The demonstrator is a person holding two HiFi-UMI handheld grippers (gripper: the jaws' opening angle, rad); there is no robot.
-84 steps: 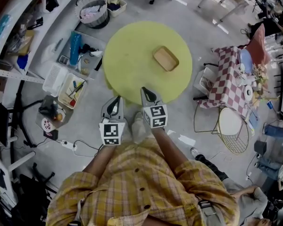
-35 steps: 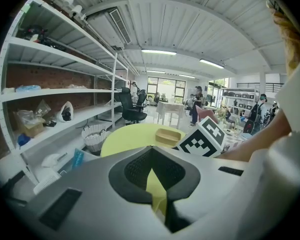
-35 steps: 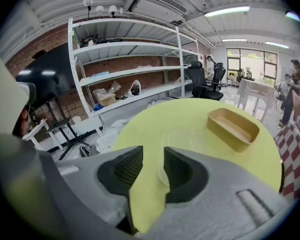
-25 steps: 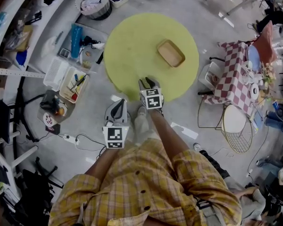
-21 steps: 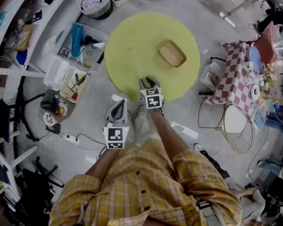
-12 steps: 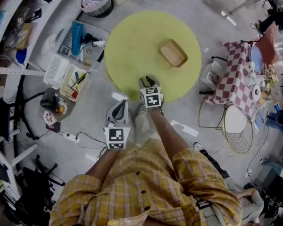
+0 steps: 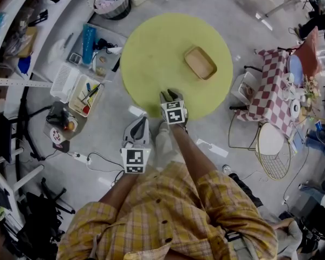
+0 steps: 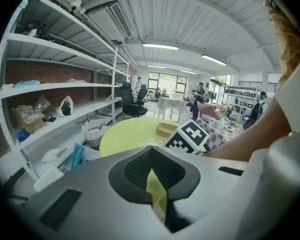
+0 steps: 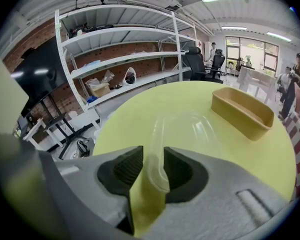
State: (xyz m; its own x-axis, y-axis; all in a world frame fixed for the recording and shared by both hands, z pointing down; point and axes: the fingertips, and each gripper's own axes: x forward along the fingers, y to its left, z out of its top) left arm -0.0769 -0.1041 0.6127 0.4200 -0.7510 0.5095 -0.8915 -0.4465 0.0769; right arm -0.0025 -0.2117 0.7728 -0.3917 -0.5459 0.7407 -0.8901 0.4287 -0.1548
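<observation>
Clear plastic tray (image 9: 187,129): lies at the near edge of the round yellow worktop (image 7: 151,53). Your head view barely shows it; only the right gripper view does. Its near rim stands between the spread fingers of your right gripper (image 9: 152,156); contact uncertain. Left gripper (image 8: 152,151): fingers pressed together, empty, off the worktop's edge. Wooden tray (image 7: 200,63): farther across, well apart. Floor bins (image 7: 78,99): left of the worktop.

no word, brand or number legible anywhere, only black-and-white square code patterns without letters on the marker cube (image 7: 134,160) of the left gripper (image 7: 137,121) and on the right gripper (image 7: 170,95), shelf packages (image 7: 20,52) far left too small to read
</observation>
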